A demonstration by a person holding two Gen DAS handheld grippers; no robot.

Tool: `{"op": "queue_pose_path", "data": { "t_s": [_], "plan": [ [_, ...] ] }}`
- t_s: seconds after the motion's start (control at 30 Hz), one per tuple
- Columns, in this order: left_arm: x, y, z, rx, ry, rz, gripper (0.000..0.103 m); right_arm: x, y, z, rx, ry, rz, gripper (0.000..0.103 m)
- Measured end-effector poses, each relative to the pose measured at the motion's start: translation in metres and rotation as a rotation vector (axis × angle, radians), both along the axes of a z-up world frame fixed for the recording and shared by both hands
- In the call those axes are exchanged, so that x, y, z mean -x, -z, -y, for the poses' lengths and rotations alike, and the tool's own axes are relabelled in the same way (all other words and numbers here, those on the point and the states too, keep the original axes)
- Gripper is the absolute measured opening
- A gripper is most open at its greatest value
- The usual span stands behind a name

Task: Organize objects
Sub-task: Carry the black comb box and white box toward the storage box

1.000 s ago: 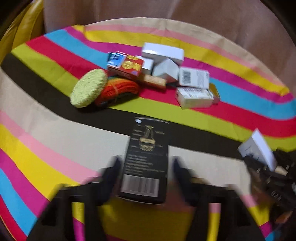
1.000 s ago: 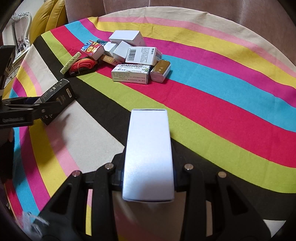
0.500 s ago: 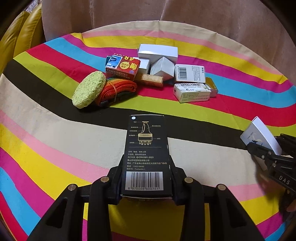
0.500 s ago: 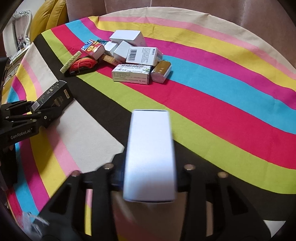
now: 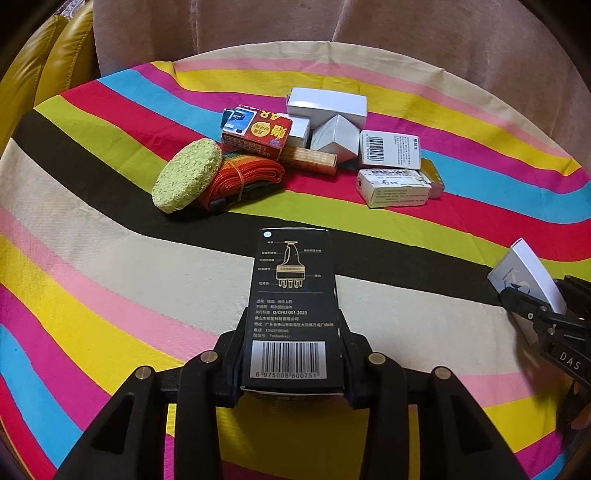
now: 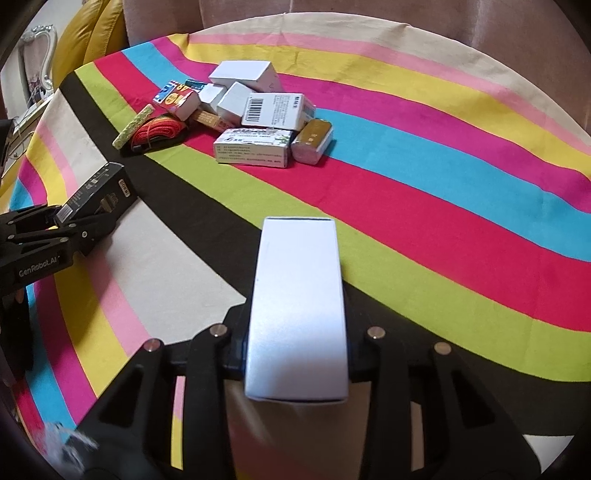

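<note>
My left gripper (image 5: 291, 325) is shut on a black box (image 5: 293, 295) with a barcode and gold drawing, held above the striped cloth; it also shows in the right wrist view (image 6: 94, 197). My right gripper (image 6: 297, 325) is shut on a white box (image 6: 299, 306), seen at the right edge of the left wrist view (image 5: 528, 277). A pile of objects lies at the far side: several white boxes (image 5: 327, 105), a red box (image 5: 258, 133), a green sponge (image 5: 186, 173), an orange strap bundle (image 5: 243, 177) and a gold packet (image 6: 312, 138).
The round table carries a bright striped cloth (image 5: 110, 258). A yellow sofa (image 5: 37, 74) stands at the far left and a pink-brown upholstered chair back (image 5: 332, 33) behind the table. Bare cloth lies between the pile and both grippers.
My left gripper closed on the black box and lifted it slightly; the view steadied and drew back. My right gripper kept hold of the white box with little movement.
</note>
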State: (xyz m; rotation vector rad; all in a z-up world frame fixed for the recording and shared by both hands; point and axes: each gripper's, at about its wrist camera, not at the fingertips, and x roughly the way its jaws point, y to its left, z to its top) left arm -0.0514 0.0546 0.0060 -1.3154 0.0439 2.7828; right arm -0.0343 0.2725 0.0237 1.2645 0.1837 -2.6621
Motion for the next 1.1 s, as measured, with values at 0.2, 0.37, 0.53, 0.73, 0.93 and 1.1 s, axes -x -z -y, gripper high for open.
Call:
{"op": "queue_pose_path", "data": {
  "t_s": [0.2, 0.37, 0.53, 0.73, 0.93, 1.1],
  "plan": [
    [-0.019, -0.006, -0.005, 0.069, 0.001, 0.002, 0.04, -0.006, -0.002, -0.002, 0.026, 0.075, 0.026, 0.039],
    [-0.06, -0.011, 0.001, 0.031, 0.016, -0.022, 0.04, -0.044, -0.004, 0.013, 0.113, 0.098, 0.033, 0.039],
    [-0.081, -0.011, 0.008, -0.015, -0.001, -0.033, 0.04, -0.071, -0.003, 0.035, 0.1, 0.064, 0.02, 0.039],
    [-0.101, -0.014, 0.021, -0.055, -0.036, -0.056, 0.04, -0.092, -0.007, 0.051, 0.092, 0.033, -0.015, 0.039],
    [-0.124, -0.016, 0.033, -0.059, -0.049, -0.056, 0.04, -0.11, -0.009, 0.069, 0.091, -0.023, -0.016, 0.039],
    [-0.141, -0.017, 0.045, -0.065, -0.066, -0.039, 0.04, -0.119, -0.008, 0.084, 0.093, -0.061, -0.006, 0.039]
  ]
}}
